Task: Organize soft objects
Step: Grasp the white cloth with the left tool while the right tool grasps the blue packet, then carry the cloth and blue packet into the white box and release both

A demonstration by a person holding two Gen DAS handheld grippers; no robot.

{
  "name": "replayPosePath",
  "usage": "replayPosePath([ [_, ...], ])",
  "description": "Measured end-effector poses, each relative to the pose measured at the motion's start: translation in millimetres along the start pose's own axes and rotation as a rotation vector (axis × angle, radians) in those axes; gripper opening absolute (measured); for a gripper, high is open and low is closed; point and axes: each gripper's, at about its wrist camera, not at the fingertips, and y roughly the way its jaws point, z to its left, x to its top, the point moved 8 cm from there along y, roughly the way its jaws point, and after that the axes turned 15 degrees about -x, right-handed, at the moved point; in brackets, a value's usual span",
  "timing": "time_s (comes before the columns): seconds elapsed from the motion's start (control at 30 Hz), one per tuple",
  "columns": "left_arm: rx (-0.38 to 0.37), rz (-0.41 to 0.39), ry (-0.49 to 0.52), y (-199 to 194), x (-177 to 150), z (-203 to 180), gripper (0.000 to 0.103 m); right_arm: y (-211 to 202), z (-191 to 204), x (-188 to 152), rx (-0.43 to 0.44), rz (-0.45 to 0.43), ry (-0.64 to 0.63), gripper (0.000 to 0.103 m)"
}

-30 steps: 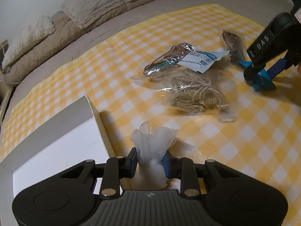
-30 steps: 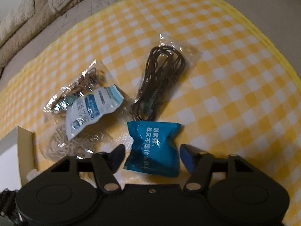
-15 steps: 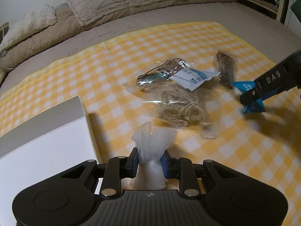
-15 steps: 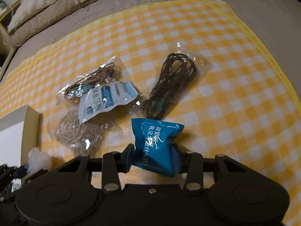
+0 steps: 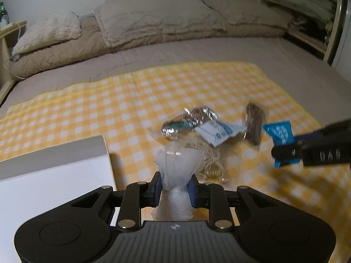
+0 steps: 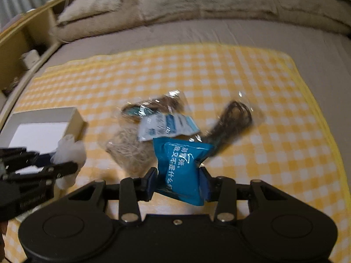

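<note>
Currently, white pouch clamped by left gripper, blue packet by right gripper; slippery film risks slipping near cloth's front edge.

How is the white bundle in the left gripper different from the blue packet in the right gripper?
The white bundle is plain, translucent and crumpled; the blue packet is glossy with white printed characters. The bundle looks narrower between the pads than the puffier packet. Both are soft, each clamped in a gripper, left gripper and right gripper.
</note>
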Motion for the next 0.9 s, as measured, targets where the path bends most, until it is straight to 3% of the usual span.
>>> replayPosePath([
  [0.23, -0.005, -0.069, -0.030, -28, 9, 0, 0.026, -27, 9, -1, 0.027, -0.038, 0.006, 0.042],
  [0.57, 0.055, -0.140, -0.087, -71, 10, 34, 0.026, -42, 31, 10, 0.029, -0.094, 0.020, 0.042],
  [0.9, 0.120, -0.182, -0.157, -113, -4, 83, 0.027, -49, 98, 23, 0.100, -0.113, -0.033, 0.042],
])
